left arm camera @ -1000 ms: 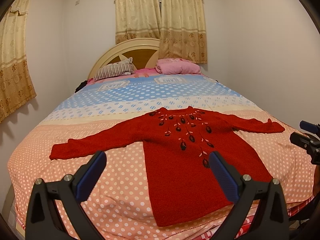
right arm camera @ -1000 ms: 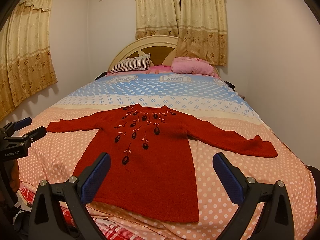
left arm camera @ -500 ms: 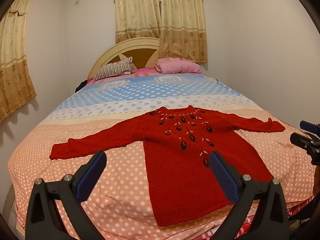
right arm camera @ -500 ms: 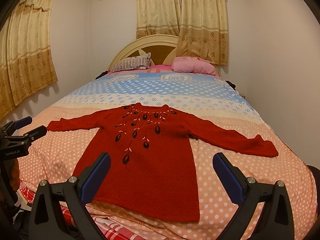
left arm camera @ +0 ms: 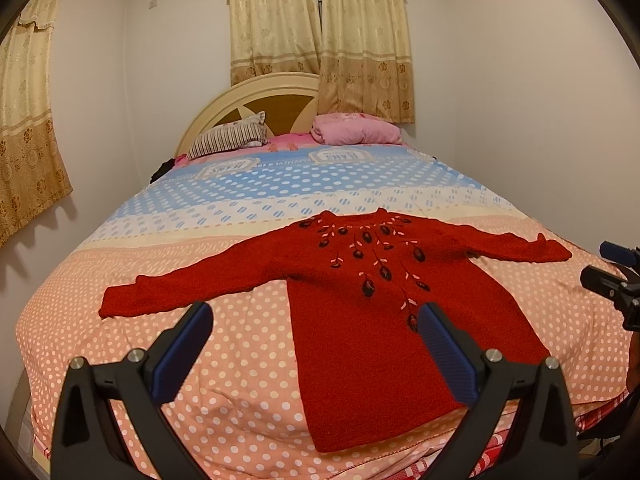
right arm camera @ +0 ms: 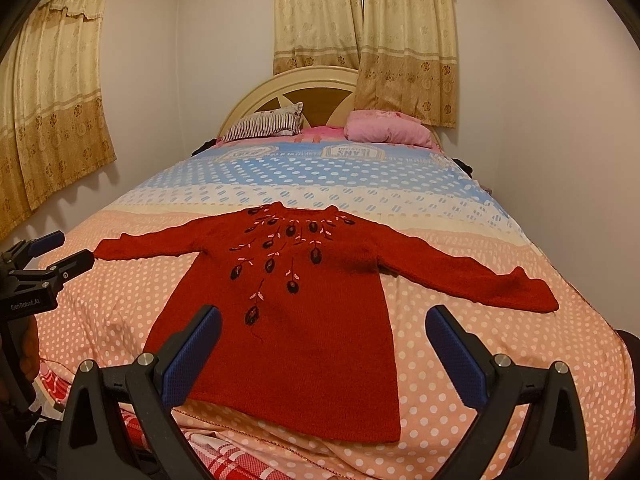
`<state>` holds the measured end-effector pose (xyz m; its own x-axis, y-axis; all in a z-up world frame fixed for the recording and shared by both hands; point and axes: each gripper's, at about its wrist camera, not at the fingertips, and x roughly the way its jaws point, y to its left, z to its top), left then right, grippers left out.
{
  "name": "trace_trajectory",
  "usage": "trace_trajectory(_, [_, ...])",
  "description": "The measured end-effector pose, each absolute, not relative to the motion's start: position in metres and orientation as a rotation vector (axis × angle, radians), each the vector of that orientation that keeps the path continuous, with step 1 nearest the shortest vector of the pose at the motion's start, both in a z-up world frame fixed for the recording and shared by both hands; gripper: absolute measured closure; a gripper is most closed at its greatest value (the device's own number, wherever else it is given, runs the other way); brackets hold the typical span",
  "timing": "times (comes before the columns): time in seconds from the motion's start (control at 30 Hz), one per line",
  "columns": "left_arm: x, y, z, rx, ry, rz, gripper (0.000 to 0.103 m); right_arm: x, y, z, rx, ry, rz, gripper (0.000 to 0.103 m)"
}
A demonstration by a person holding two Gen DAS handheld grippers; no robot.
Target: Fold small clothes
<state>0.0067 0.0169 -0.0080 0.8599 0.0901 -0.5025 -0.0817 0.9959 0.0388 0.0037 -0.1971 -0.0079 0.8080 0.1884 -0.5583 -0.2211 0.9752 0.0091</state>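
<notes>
A small red knitted sweater (left arm camera: 360,320) with dark embroidered flowers lies flat, front up, sleeves spread, near the foot of the bed; it also shows in the right wrist view (right arm camera: 304,320). My left gripper (left arm camera: 316,344) is open and empty, held above the hem's left side. My right gripper (right arm camera: 320,344) is open and empty, above the hem's right side. Each gripper shows at the edge of the other's view: the right gripper (left arm camera: 612,276) and the left gripper (right arm camera: 48,256).
The bed has a dotted peach, white and blue cover (left arm camera: 248,216). A striped pillow (left arm camera: 228,140) and a pink pillow (left arm camera: 356,132) lie at the headboard. Walls stand close on both sides. Curtains (right arm camera: 360,32) hang behind.
Both grippers have drifted very slightly; the sweater lies as before and both jaws stay open.
</notes>
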Motion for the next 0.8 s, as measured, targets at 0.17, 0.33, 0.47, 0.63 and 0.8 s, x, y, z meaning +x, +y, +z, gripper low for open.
trace_trajectory(0.17, [0.01,0.017,-0.013,0.025,0.541,0.091,0.0,0.007,-0.199,-0.01,-0.053,0.601,0.216,0.001])
trace_trajectory(0.33, [0.019,0.018,-0.019,0.027,0.555,0.103,0.0,0.016,-0.203,-0.018,-0.05,0.625,0.21,0.001])
trace_trajectory(0.47, [0.027,0.02,-0.026,0.026,0.573,0.115,0.0,0.023,-0.206,-0.026,-0.047,0.649,0.206,0.001])
trace_trajectory(0.63, [0.045,0.022,-0.034,0.035,0.597,0.128,0.0,0.035,-0.21,-0.036,-0.068,0.663,0.183,0.001])
trace_trajectory(0.8, [0.068,0.021,-0.044,0.036,0.63,0.124,0.0,0.056,-0.226,-0.052,-0.061,0.708,0.144,0.001])
